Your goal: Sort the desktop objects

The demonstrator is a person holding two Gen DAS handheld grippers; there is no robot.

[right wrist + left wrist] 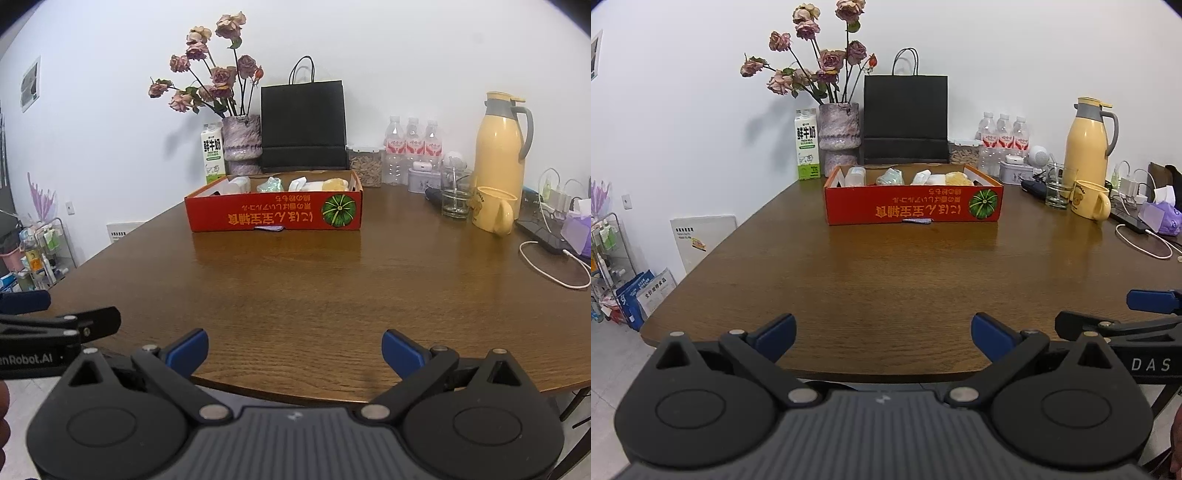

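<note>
Red box [912, 206] w/ wrapped items [925, 178]; left gripper [882, 338] & right gripper [294, 350] wide open, empty.

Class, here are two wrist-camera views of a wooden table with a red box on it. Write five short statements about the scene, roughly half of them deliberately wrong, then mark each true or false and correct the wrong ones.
1. Both grippers are open and hold nothing. True: the left gripper and the right gripper both have their fingers spread wide apart over the table's near edge.
2. The red box is empty. False: several pale wrapped items lie inside it.
3. The milk carton stands to the left of the flower vase. True.
4. The yellow mug lies on its side. False: it stands upright.
5. The black paper bag stands in front of the red box. False: it stands behind it, by the wall.
</note>
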